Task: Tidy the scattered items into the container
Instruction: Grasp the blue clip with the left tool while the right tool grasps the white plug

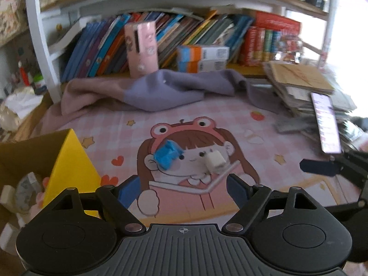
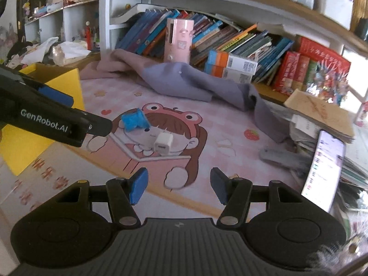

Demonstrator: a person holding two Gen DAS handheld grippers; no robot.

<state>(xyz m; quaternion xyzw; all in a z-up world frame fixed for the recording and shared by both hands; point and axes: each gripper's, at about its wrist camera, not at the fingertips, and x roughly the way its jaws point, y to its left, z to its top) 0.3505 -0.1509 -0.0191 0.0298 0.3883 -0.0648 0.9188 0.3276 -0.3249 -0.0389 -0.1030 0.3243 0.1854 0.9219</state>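
Note:
A blue toy-like item [image 1: 167, 154] [image 2: 134, 120] and a white charger plug [image 1: 215, 161] [image 2: 163, 144] lie close together on the pink cartoon desk mat [image 1: 230, 119] [image 2: 225, 124]. The yellow cardboard box [image 1: 69, 161] [image 2: 69, 85] stands at the left with several small items inside. My left gripper [image 1: 184, 189] is open and empty, a short way in front of both items; its body also shows in the right wrist view [image 2: 55, 122]. My right gripper [image 2: 179, 185] is open and empty, just short of the plug; one of its fingers [image 1: 319, 168] shows in the left wrist view.
A grey-and-pink cloth [image 1: 165, 89] [image 2: 184, 80] lies bunched at the back of the mat. Behind it stand a pink canister [image 1: 142, 48] [image 2: 178, 40] and rows of books. A phone [image 1: 325, 122] [image 2: 323, 170] leans on a paper stack at the right.

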